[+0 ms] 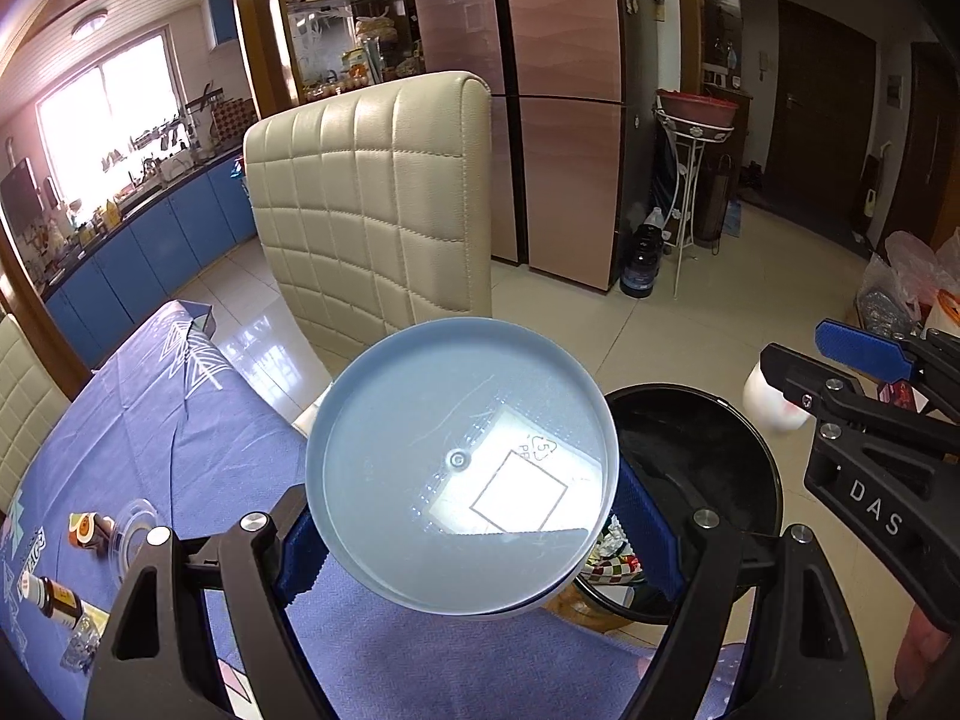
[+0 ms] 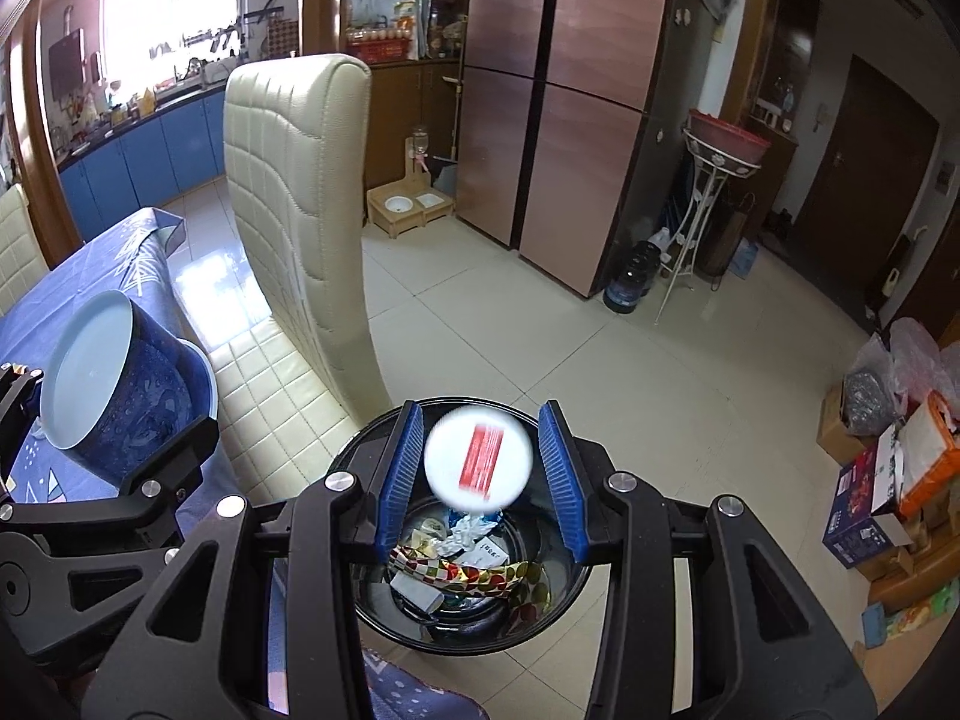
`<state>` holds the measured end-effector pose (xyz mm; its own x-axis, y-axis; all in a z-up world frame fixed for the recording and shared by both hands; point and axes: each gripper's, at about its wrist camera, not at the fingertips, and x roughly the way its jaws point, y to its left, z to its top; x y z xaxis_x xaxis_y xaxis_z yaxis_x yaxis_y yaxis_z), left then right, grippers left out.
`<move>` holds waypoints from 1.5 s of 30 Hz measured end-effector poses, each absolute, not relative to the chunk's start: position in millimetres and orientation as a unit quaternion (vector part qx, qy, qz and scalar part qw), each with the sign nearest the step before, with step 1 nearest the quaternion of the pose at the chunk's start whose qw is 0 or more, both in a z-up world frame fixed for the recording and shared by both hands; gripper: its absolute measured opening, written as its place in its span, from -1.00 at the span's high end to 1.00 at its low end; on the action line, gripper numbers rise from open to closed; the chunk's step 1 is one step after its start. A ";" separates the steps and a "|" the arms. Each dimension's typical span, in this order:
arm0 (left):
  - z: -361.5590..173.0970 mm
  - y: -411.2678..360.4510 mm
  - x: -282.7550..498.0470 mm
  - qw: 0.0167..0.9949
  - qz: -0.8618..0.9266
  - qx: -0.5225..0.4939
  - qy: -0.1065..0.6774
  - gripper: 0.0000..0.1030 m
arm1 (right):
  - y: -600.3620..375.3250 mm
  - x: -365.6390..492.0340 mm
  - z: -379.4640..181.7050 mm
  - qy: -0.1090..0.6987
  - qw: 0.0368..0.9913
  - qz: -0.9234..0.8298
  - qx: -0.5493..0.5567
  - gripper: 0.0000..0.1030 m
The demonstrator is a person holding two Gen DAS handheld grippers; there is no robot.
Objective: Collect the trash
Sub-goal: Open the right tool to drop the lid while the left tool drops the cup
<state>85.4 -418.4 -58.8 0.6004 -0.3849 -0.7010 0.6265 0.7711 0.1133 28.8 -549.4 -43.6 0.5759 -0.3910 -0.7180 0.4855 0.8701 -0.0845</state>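
My left gripper [image 1: 474,534] is shut on a blue plastic tub [image 1: 462,468], bottom facing the camera, held above the table edge beside the black trash bin [image 1: 720,432]. The tub also shows in the right wrist view [image 2: 120,384]. My right gripper [image 2: 480,474] is open above the trash bin [image 2: 372,600]. A white round cup [image 2: 478,457] with a red label, blurred, is in mid-air between its blue pads [image 2: 399,474], touching neither. The cup also shows in the left wrist view [image 1: 774,402]. The bin holds wrappers and foil [image 2: 474,564].
A cream quilted chair [image 1: 372,198] stands close behind the bin. The blue tablecloth [image 1: 180,450] carries a small brown bottle [image 1: 57,597], a clear lid [image 1: 129,534] and a wrapper. Boxes and bags [image 2: 888,468] lie on the floor at right. A copper fridge [image 2: 576,96] stands behind.
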 end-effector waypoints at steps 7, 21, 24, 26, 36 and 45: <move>-63.6 -426.1 86.2 0.873 -0.292 0.180 0.348 -0.54 | -560.5 24.1 -48.1 0.389 0.880 -0.264 0.068 -0.04; -67.1 -455.6 79.5 0.862 -0.314 0.191 0.349 -0.54 | -586.8 8.2 -51.8 0.391 0.867 -0.298 0.082 -0.12; -67.8 -462.0 77.7 0.861 -0.314 0.196 0.348 -0.54 | -591.7 4.1 -52.9 0.390 0.865 -0.304 0.085 -0.12; -68.4 -466.5 76.4 0.860 -0.316 0.201 0.345 -0.55 | -594.8 2.0 -53.8 0.390 0.864 -0.307 0.087 -0.12; -68.1 -487.4 71.6 0.857 -0.324 0.213 0.339 -0.56 | -609.3 -8.5 -54.5 0.388 0.858 -0.323 0.092 -0.12; -67.8 -478.7 74.3 0.859 -0.316 0.207 0.346 -0.56 | -604.2 -5.8 -54.9 0.391 0.860 -0.314 0.093 -0.12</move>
